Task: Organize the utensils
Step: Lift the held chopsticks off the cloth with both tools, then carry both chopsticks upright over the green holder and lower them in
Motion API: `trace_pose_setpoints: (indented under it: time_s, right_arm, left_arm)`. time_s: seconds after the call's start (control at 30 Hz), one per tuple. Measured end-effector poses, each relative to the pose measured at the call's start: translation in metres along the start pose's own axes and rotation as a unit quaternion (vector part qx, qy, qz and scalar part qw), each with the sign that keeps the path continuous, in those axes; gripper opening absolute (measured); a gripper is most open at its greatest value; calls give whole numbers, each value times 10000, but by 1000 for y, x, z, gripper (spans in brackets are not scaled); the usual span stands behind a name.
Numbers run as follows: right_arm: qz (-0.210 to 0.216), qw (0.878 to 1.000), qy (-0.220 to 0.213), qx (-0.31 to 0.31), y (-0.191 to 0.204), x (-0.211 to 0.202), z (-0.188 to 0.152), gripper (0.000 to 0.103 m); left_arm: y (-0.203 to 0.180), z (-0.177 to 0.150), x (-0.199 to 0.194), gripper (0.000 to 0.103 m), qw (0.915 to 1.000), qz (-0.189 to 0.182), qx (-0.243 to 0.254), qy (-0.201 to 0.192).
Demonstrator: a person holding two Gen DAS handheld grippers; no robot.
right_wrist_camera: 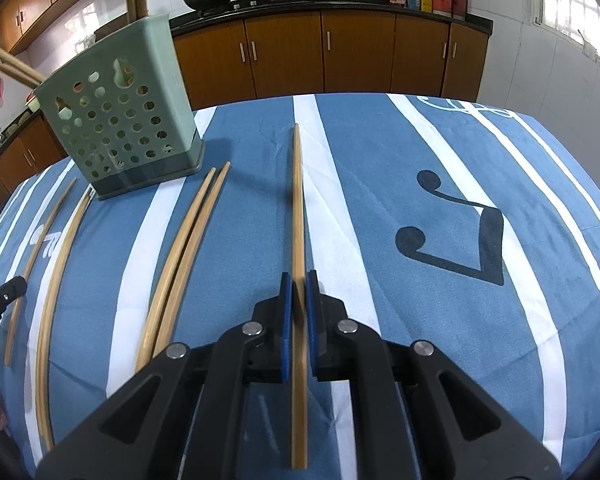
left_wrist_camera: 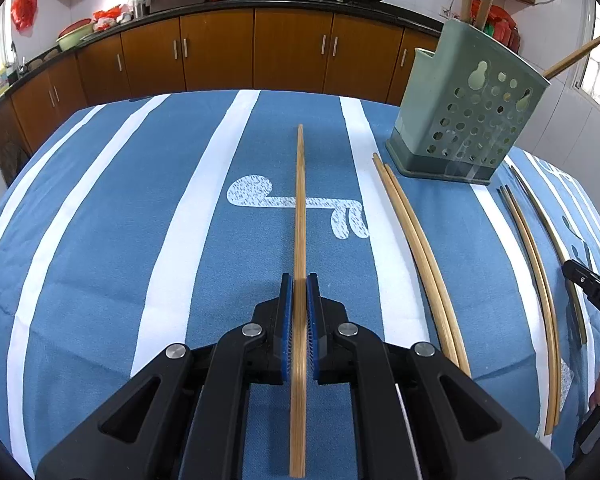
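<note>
2 grippers, left gripper [left_wrist_camera: 299,280] and right gripper [right_wrist_camera: 299,278], jaws each clamped on chopsticks [left_wrist_camera: 299,200].

Chopstick [right_wrist_camera: 298,216] between right gripper [right_wrist_camera: 299,280] jaws

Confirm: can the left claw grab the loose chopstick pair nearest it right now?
Probably not yet. The left claw is shut on its own chopsticks. The way itself looks free: the loose pair lies bare on the tablecloth to its right.
</note>
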State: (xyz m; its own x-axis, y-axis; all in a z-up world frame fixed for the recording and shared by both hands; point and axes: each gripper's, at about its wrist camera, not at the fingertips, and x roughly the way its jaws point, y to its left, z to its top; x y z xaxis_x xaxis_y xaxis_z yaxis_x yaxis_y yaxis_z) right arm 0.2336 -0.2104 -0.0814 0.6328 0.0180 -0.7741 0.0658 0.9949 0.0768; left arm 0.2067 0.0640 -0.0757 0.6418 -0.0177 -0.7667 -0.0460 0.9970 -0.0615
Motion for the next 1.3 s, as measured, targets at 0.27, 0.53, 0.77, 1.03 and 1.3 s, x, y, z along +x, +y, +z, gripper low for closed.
trace_pose_setpoints:
  time_s: [0.27,0.53,0.77,1.03,1.3]
  right_arm:
    - [43,10000,-3,7,-1,-2,-2,8]
    - [204,9993,-294,102,-7,-30,1,8]
    - [290,9969,-717,153,-13,-64,11,8]
    - [314,9944,-986,196,-17,-84,18,8]
    - [358,9873,-1537,183,-19,-116,35,8]
  left_arm:
    - [-3,-8,-7,8,9998,77,170,18]
    - [-1,-5,-19,7,9998,-50,189,14]
    - [0,4,-47,7,9993,-159,159,-306]
    - [2,16,-74,7,9975,-245,79,-655]
    - [-1,38,-105,7,9928,-317,82,-1154]
